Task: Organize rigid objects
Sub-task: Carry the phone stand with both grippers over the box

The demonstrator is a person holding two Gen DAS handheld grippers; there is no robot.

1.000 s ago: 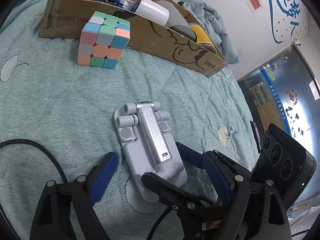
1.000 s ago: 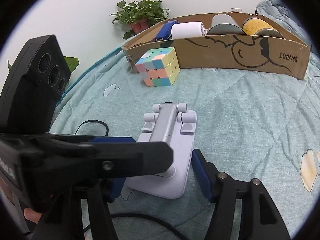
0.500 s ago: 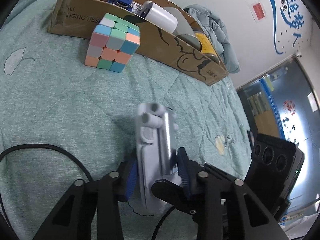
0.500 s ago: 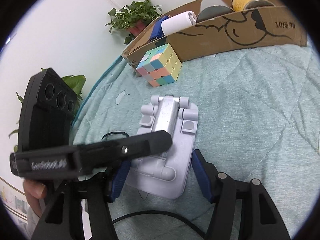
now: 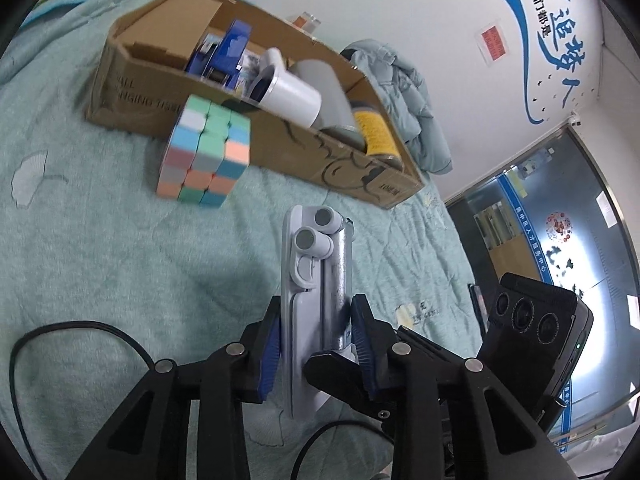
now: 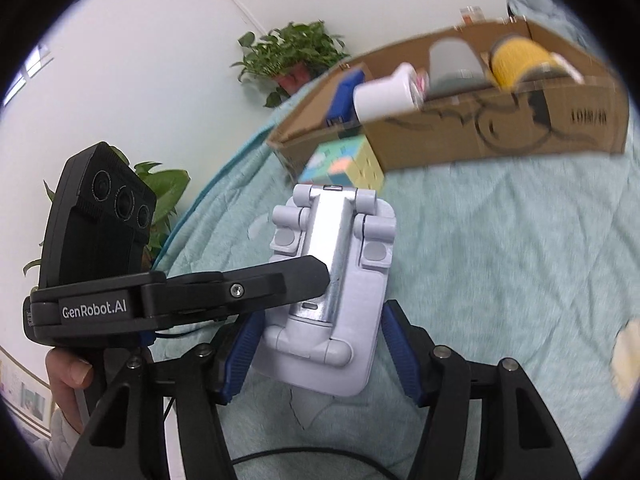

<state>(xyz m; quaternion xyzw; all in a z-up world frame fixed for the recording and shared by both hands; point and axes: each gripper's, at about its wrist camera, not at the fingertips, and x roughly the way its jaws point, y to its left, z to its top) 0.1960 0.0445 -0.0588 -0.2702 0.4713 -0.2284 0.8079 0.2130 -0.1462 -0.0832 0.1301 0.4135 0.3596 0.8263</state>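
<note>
With the left gripper (image 5: 316, 344) pinching the folded phone stand (image 5: 316, 292) across its thin faces and the right gripper's (image 6: 320, 356) jaws spread beside its edges, the stand risked pivoting or slipping out between both grips above the bed (image 5: 100, 240).

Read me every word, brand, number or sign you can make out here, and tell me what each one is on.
"GenRobot.AI": side of the left gripper.
"NGING TISS", cut off: end wall of the cardboard box.
"10", then blurred characters: box front, right wrist view.
Blue Chinese characters: wall mural; I cannot read them reliably.
Red wall notice: too small.
</note>
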